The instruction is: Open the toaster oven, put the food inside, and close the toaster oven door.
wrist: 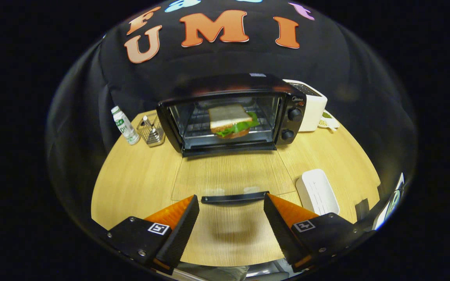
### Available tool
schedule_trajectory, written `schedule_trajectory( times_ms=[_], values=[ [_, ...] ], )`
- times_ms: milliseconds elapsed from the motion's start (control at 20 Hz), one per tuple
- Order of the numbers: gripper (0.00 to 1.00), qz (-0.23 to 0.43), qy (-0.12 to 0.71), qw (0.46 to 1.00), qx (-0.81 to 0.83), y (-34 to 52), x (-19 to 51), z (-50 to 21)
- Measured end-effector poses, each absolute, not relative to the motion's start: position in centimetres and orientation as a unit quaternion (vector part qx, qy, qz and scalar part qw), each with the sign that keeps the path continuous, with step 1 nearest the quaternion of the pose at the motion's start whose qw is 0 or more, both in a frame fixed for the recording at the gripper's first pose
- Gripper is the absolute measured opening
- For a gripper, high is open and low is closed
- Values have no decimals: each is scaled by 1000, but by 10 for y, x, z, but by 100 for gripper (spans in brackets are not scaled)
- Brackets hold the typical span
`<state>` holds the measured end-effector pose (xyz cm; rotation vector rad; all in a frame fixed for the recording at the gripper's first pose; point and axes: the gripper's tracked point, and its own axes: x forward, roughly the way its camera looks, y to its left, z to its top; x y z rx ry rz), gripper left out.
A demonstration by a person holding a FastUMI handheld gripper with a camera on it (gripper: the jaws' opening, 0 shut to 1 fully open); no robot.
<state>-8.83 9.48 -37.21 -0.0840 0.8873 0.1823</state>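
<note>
The toaster oven stands at the far middle of the desk, and everything here is placed from it. To its left, near the desk's far-left edge, a small white bottle stands upright, and a wire-mesh holder sits between the bottle and the oven's left side, close to it but apart. The oven's glass door is swung fully down and lies flat toward the tool, the wood grain showing through it; its dark handle runs along the near edge. Inside, on the wire rack, lies the sandwich, bread on top with green leaf poking out at its right. Two black knobs sit on the oven's right panel. Just right of the oven, touching or nearly so, stands a white appliance, with a small dish at its near-right corner. In front and to the right of the oven, beside the lowered door, lies a white rectangular box.

The tool has its fingers wide apart, gripping nothing, and the door handle lies just ahead, spanning the gap between the tips. The sandwich is well beyond them, straight ahead. Bare desk lies left of the door and under the fingers.
</note>
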Motion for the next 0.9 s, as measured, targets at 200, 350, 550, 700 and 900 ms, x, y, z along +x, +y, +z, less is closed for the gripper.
schedule_trajectory(
  times_ms=[200, 350, 550, 700, 900],
  values=[
    [100, 90, 457, 882, -76, 89, -99, -406],
    [99, 87, 473, 872, -94, 87, -98, -429],
    [100, 83, 487, 863, -110, 82, -93, -458],
    [100, 79, 485, 864, -108, 80, -85, -464],
    [100, 76, 490, 861, -113, 79, -78, -473]
  ],
)
